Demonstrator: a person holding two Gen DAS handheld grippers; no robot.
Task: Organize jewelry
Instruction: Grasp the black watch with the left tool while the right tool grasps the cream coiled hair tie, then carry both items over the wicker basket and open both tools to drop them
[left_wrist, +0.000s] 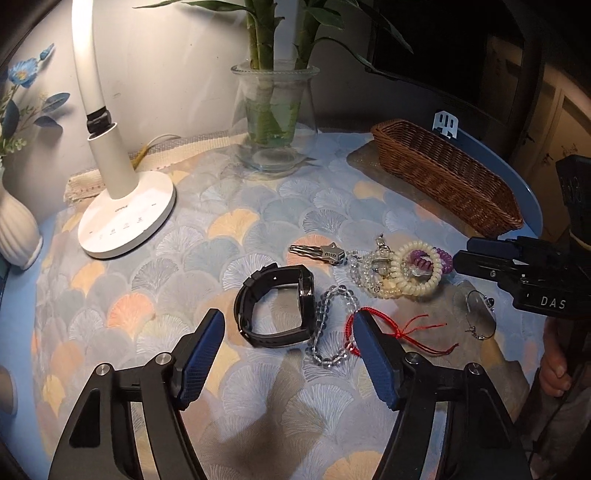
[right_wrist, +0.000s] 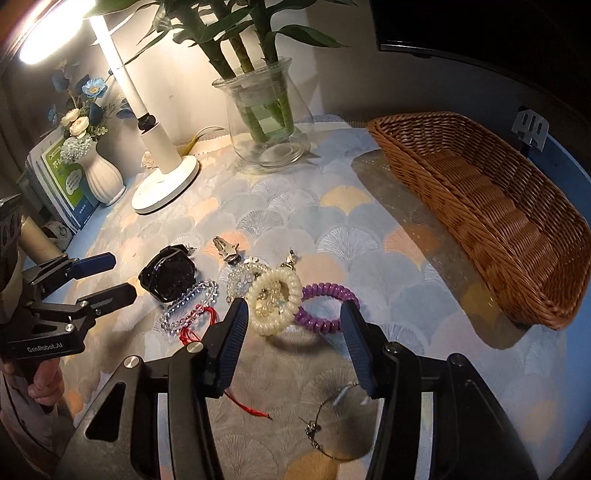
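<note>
Both tongs gape wide and hold nothing: the left tongs (left_wrist: 288, 332) straddle the black watch (left_wrist: 277, 308), the right tongs (right_wrist: 293, 314) seemingly hover over the coiled bracelets (right_wrist: 275, 301).

We cannot see part of the red string bracelet (left_wrist: 400, 328), hidden behind the left gripper's (left_wrist: 288, 332) finger. The key's (left_wrist: 317, 252) stamped marking is too small to read. The picture's edge crops the white vase (left_wrist: 16, 225).

Round table (left_wrist: 532, 206), fan-pattern cloth (left_wrist: 229, 229). Lit white desk lamp (left_wrist: 125, 218) at 10 o'clock, glass bamboo vase (left_wrist: 275, 122) at 12, dark monitor (left_wrist: 443, 48) at 1, pale wall (left_wrist: 166, 74) behind.
</note>
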